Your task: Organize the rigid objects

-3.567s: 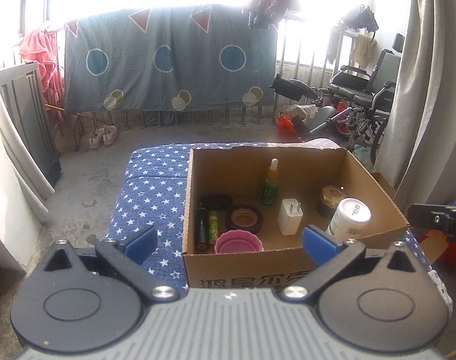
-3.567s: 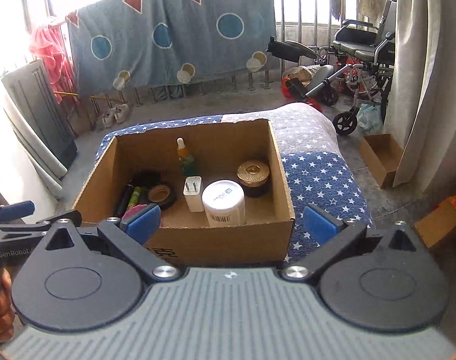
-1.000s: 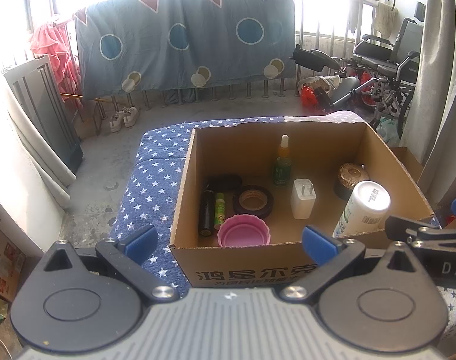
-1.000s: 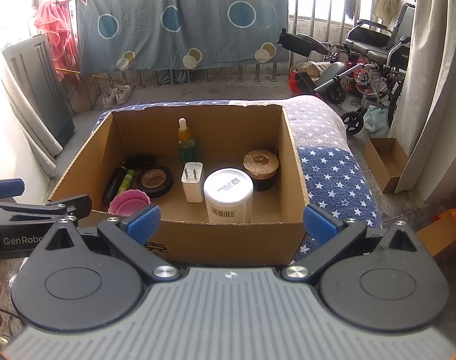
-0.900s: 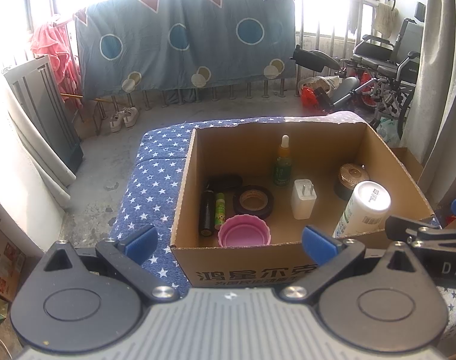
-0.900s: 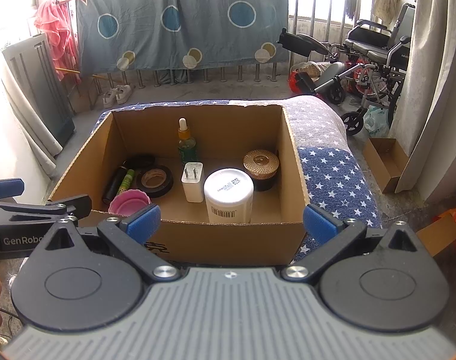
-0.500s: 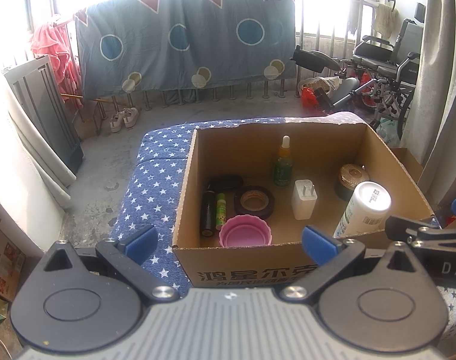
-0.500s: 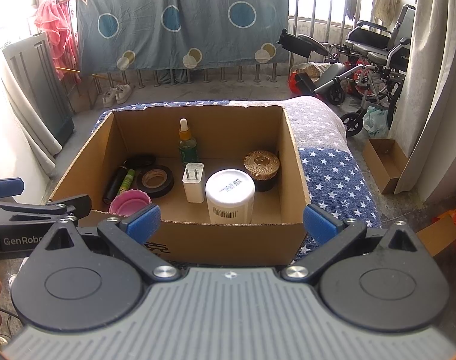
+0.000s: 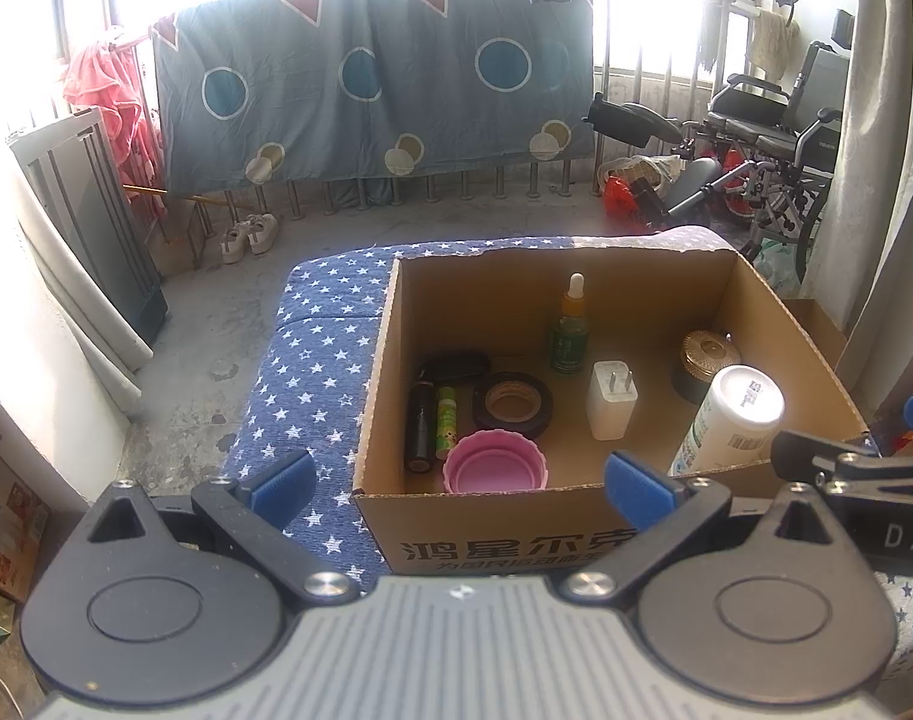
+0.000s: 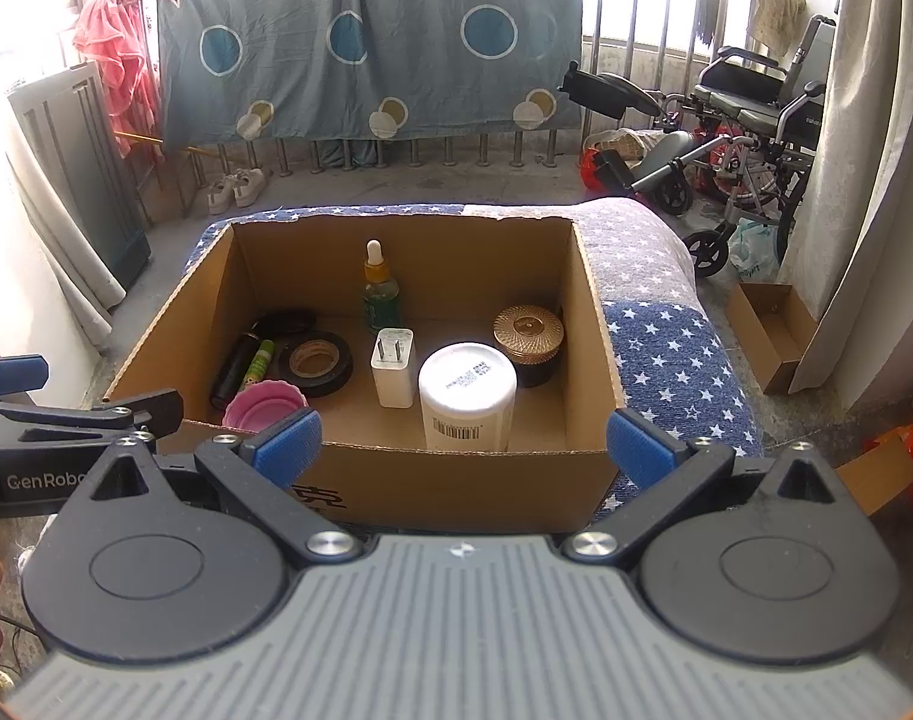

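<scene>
Gaping tongs (image 10: 461, 438) before box rim (image 10: 468, 456)

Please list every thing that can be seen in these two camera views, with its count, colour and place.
cardboard box: 1, brown, on the star cloth
star cloth: 1, blue with white stars, under the box
dropper bottle: 1, green, box rear, upright
plug adapter: 1, white, box centre
white bottle: 1, white, box front, upright
gold-lid jar: 1, dark with gold lid, box right
tape roll: 1, black, box left
pink cup: 1, pink, box front left
black tube: 1, black, box left, lying
green tube: 1, green, beside the black tube
wheelchair: 1, black, floor at right
shoes: 1 pair, white, floor by the railing
left gripper: 1, black with blue pads, open
right gripper: 1, black with blue pads, open
</scene>
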Demonstrator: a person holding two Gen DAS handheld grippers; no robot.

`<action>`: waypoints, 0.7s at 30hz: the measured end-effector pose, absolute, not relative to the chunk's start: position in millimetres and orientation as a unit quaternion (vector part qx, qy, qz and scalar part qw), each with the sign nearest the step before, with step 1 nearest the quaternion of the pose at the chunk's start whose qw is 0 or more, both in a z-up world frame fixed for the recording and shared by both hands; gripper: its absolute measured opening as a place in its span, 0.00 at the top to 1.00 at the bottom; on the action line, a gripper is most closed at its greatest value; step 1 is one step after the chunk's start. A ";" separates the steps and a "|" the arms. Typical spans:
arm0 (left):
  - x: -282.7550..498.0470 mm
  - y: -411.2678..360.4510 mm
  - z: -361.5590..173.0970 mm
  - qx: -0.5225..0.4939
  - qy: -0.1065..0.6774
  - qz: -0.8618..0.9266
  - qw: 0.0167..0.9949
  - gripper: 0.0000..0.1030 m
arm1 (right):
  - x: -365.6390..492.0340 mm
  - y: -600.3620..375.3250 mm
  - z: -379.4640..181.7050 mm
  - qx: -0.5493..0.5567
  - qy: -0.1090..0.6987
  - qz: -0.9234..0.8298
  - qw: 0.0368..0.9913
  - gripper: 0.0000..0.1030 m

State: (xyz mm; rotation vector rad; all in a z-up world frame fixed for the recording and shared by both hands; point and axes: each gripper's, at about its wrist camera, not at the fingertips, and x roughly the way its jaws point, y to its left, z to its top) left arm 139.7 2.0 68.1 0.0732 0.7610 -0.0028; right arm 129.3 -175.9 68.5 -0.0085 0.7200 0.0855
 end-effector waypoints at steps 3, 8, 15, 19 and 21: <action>139.1 1.8 67.9 0.035 0.370 -0.001 0.928 0.00 | 129.3 -174.6 69.5 -0.006 0.351 0.042 0.935 0.01; 138.9 2.3 68.1 0.035 0.370 0.000 0.928 0.00 | 129.3 -174.6 69.6 -0.006 0.352 0.042 0.935 0.01; 138.8 2.5 68.0 0.034 0.369 0.000 0.929 0.00 | 128.4 -174.3 70.9 -0.006 0.350 0.043 0.936 0.01; 138.9 2.4 67.7 0.034 0.369 0.001 0.929 0.00 | 128.6 -174.4 70.8 -0.006 0.350 0.043 0.936 0.01; 138.8 2.5 68.0 0.034 0.370 0.001 0.929 0.00 | 128.3 -174.3 70.7 -0.006 0.350 0.044 0.936 0.01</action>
